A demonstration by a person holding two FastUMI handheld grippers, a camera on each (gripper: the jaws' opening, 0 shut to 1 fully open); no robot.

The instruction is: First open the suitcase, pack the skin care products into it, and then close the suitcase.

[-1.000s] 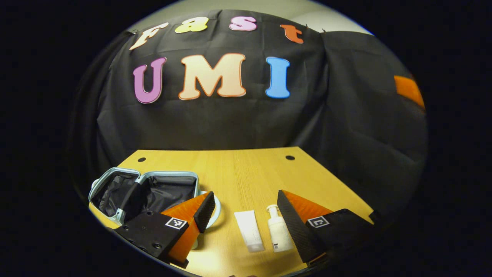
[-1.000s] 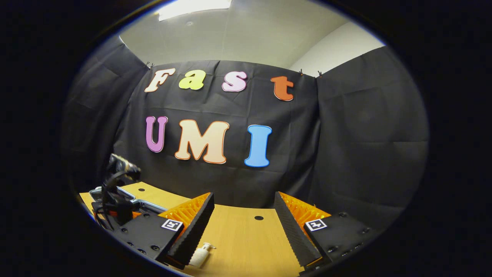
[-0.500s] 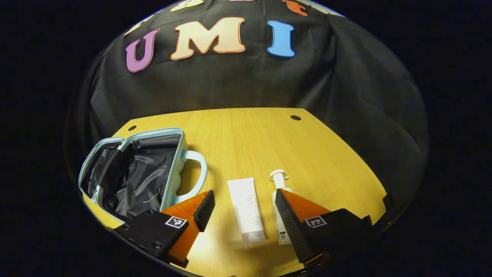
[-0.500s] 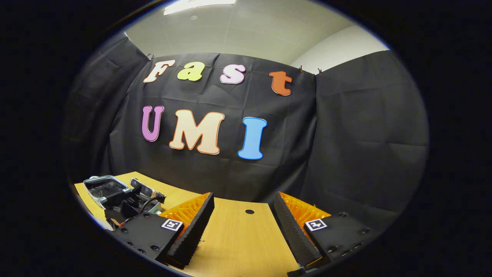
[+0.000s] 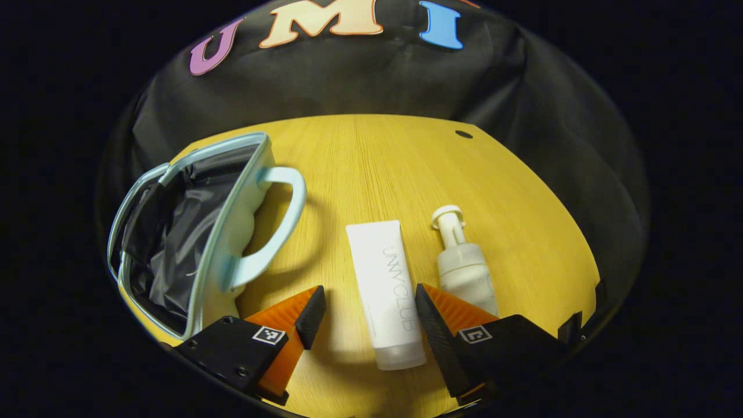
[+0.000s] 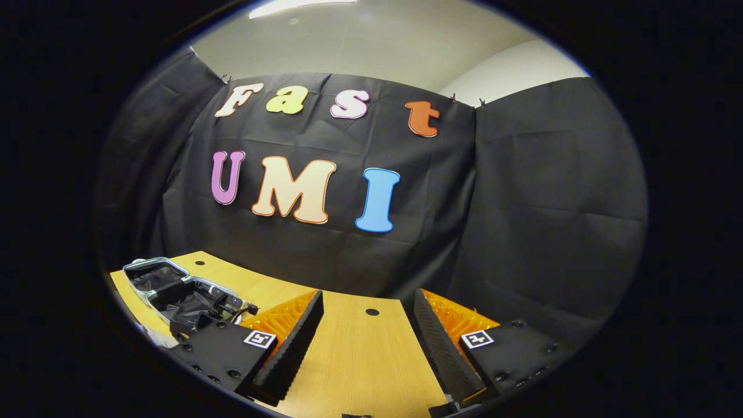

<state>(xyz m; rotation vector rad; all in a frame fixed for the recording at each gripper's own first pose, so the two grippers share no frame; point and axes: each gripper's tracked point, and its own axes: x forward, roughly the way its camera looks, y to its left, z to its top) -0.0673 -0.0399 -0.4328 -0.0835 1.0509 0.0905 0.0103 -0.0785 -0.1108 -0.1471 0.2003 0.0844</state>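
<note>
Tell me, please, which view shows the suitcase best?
The left gripper view: the suitcase lies open on the table, its dark lining, pale rim and handle close and plain. In the right gripper view it sits small at the far left edge, partly behind gripper hardware.

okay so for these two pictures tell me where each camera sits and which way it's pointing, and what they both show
Left gripper view: rides on the left gripper, tilted down at the table; its open fingers straddle the white tube, with the pump bottle and open suitcase beside it.
Right gripper view: rides on the right gripper, level, facing the booth wall; open fingers over bare table.
Shared: the table and the open suitcase.
</note>
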